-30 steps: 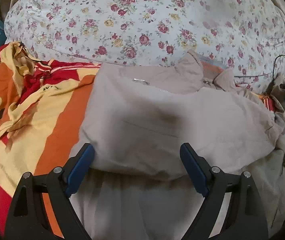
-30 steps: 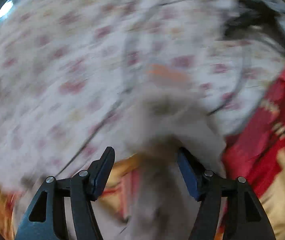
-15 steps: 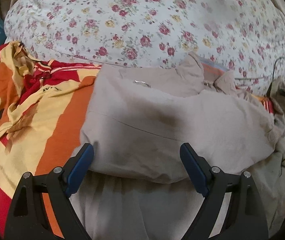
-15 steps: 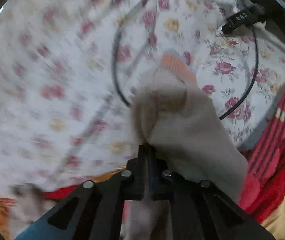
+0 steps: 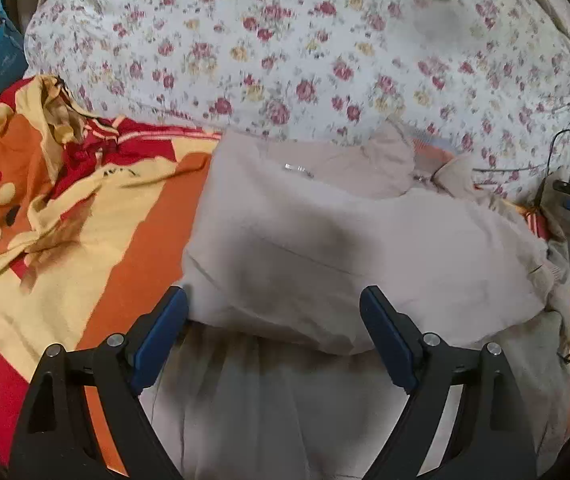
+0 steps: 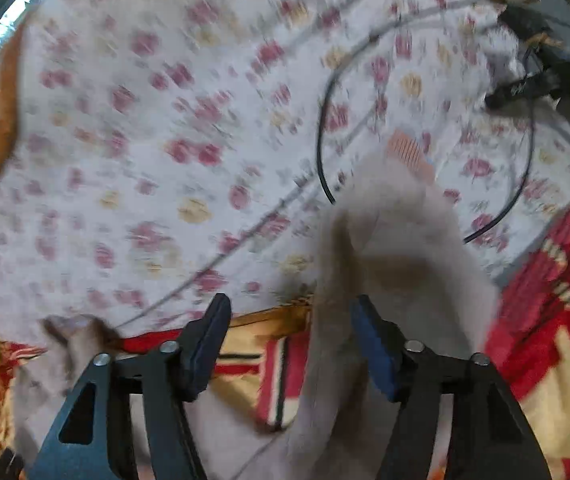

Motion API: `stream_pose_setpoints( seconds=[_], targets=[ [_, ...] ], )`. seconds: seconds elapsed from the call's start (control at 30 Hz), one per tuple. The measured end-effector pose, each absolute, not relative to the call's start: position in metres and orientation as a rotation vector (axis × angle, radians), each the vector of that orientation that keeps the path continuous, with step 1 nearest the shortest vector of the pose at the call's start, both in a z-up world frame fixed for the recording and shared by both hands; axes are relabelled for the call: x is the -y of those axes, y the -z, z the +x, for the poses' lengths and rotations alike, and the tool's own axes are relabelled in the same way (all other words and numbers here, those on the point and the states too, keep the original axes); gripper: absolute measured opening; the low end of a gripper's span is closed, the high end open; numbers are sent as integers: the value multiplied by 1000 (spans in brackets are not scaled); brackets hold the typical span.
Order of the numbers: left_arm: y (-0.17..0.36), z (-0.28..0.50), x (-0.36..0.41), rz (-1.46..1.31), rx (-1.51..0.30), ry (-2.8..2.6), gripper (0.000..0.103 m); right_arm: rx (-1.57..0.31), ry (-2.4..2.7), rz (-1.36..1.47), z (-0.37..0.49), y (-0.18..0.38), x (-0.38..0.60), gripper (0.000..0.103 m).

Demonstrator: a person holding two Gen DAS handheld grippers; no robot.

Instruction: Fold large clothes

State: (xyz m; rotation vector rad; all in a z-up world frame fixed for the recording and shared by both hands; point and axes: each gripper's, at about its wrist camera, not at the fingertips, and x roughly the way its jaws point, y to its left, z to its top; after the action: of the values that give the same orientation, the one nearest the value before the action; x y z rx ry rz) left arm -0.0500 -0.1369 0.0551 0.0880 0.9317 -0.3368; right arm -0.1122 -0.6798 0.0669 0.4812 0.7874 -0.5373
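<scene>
Hovering over the beige jacket, your left gripper has its blue-padded jaws spread wide with nothing between them; the soft, matte garment lies folded over itself on the orange, red and yellow bedspread, just below the rose-printed white quilt, a small metal zip pull glinting near its collar. Your right gripper is parted too — the jacket's sleeve, tipped with a ribbed orange cuff, drapes against its right pad, unpinched; a thin black cable loops across the quilt; any writing is too blurred to read.
</scene>
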Motion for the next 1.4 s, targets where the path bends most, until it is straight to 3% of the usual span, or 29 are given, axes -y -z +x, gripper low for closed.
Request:
stream_pose_setpoints(
  seconds=[0.2,0.23,0.27,0.3,0.63,0.93,0.97,1.03,1.07,1.1,1.4],
  targets=[
    [-45,-41,144,124,-952,329,89,-795,719,479,-91,-30,721,51],
    [-45,-41,145,134,-949,328,89,-789,705,503,-91,-26,726,43],
    [-45,-41,146,138,-947,328,89,-787,678,519,-92,-24,729,15],
    [-45,-42,146,141,-950,329,89,-781,638,541,-96,-26,731,1],
    [-65,-47,127,28,-923,326,89,-579,269,582,-182,-128,684,0],
    [-77,-38,94,-151,-885,260,89,-580,-277,487,-155,-186,502,1],
    [-77,-37,90,-167,-891,261,89,-604,-332,465,-147,-179,475,3],
    [-75,-35,83,-205,-897,268,89,-681,-355,433,-140,-163,448,17],
    [-75,-33,80,-227,-902,271,89,-753,-353,431,-136,-148,438,39],
    [-75,-33,78,-240,-908,273,89,-785,-343,441,-138,-140,435,44],
    [-72,-25,102,-275,-976,349,92,-833,-124,508,-202,-84,499,50]
  ],
)
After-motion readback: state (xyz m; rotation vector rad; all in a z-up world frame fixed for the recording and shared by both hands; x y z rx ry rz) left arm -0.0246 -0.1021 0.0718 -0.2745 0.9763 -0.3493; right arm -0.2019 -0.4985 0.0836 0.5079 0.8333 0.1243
